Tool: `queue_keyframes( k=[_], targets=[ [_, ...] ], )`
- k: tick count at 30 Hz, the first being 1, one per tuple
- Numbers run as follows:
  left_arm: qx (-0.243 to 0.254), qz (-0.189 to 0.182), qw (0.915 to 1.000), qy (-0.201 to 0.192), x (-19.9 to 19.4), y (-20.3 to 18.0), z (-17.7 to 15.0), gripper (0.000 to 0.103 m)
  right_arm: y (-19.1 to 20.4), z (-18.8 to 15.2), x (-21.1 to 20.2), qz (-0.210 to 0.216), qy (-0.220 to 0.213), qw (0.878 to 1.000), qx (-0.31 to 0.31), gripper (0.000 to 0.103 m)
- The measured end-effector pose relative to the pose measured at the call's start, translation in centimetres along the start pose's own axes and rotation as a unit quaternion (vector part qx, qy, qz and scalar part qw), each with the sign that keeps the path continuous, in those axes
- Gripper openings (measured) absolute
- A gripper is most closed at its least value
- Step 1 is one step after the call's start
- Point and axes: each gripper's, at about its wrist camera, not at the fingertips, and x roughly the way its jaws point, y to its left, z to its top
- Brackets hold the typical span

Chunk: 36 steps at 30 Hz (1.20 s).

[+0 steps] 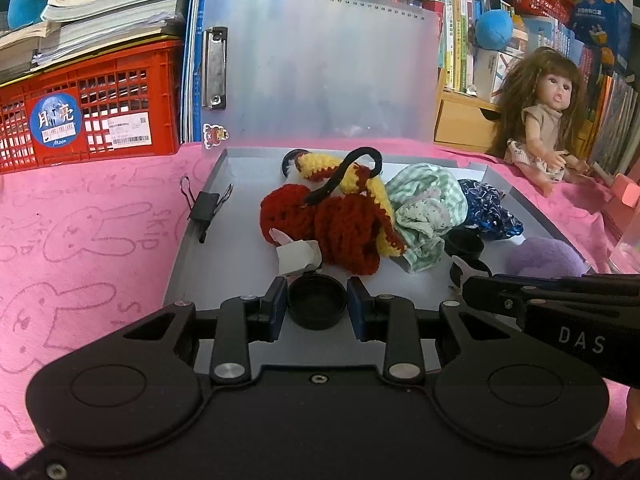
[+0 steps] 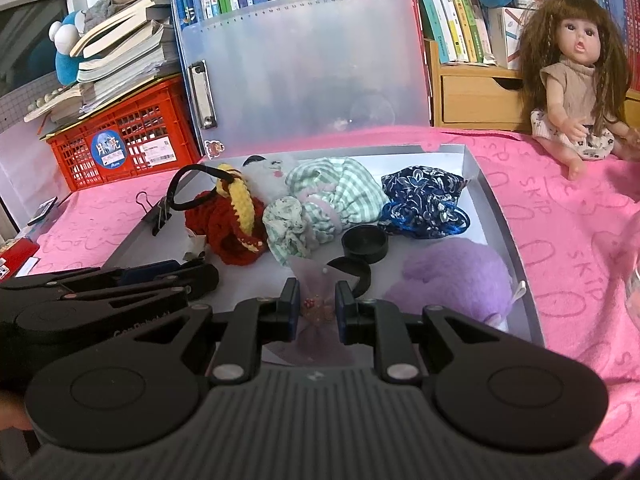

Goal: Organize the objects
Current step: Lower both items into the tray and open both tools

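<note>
1. Right, starting at my left gripper (image 1: 317, 306): its two blue-padded fingers sit on either side of a round black cap (image 1: 317, 306), closed in on it, down at the near end of the grey tray (image 1: 218, 240).
2. My right gripper (image 2: 317, 307) has its fingers pinched on a sheer pale-purple pouch (image 2: 316, 300), also at the tray's near end; small reddish bits show through the fabric between the pads.
3. From the right wrist view I see the left gripper (image 2: 200, 280) lying low over the tray's near left side; from the left wrist view the right gripper (image 1: 472, 286) reaches in over the near right side.
4. Just past the pouch, two more black caps (image 2: 365, 245) rest in the tray, one partly behind the pouch.
5. Right of those caps, in the tray's near right corner, lies a fluffy purple piece (image 2: 456, 276).
6. Mid-tray, a red-and-yellow crochet piece (image 1: 344, 228) with a black elastic loop (image 1: 352, 168) arching over it; a white paper tag (image 1: 298, 256) sticks out on its near side.
7. Touching it on the right, a green-checked scrunchie (image 1: 428, 208), then a dark blue patterned scrunchie (image 1: 490, 210) at the tray's right wall.
8. A black binder clip (image 1: 206, 206) grips the tray's left rim.
9. Behind the tray stands a frosted clipboard (image 1: 320, 64), upright; left of the tray a red crate (image 1: 92, 108) under stacked books (image 1: 108, 12).
10. Right of the tray, a long-haired doll (image 2: 576, 76) sits on the pink cloth (image 1: 80, 220).
</note>
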Motion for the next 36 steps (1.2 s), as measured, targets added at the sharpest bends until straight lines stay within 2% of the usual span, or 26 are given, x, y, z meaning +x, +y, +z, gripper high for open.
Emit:
queue_keyframes(
  k=[12, 17, 20, 24, 26, 28, 30, 36],
  targets=[
    [0.000, -0.001, 1.0000, -0.001, 0.2, 0.1, 0.0, 0.031, -0.2, -0.1, 0.1, 0.007, 0.002, 1.000, 0.004, 0.023],
    [0.000, -0.002, 1.0000, 0.000, 0.1, 0.1, 0.0, 0.034, -0.3, -0.1, -0.2, 0.014, -0.003, 1.000, 0.010, 0.028],
    [0.002, -0.004, 1.0000, -0.002, -0.2, -0.1, 0.0, 0.042, -0.4, 0.0, -0.6, 0.014, -0.009, 1.000, 0.011, 0.031],
    [0.003, -0.006, 1.0000, -0.006, -1.0, -0.2, 0.3, 0.054, -0.5, 0.4, -1.5, 0.011, -0.018, 1.000, 0.015, 0.044],
    [0.003, -0.007, 0.9999, -0.010, -1.5, -0.2, 0.5, 0.061, -0.7, 0.7, -2.0, 0.009, -0.024, 1.000, 0.018, 0.046],
    [0.004, -0.010, 0.9999, -0.014, -2.1, -0.2, 0.7, 0.077, -0.9, 0.9, -2.5, 0.006, -0.029, 0.999, 0.020, 0.051],
    [0.001, -0.014, 0.9997, -0.020, -2.8, -0.2, 0.9, 0.086, -1.1, 1.1, -3.0, 0.001, -0.035, 0.999, 0.022, 0.057],
    [-0.001, -0.011, 0.9995, -0.029, -4.5, -0.1, 1.4, 0.094, -1.2, 1.0, -4.5, -0.012, -0.046, 0.999, 0.023, 0.068]
  ],
)
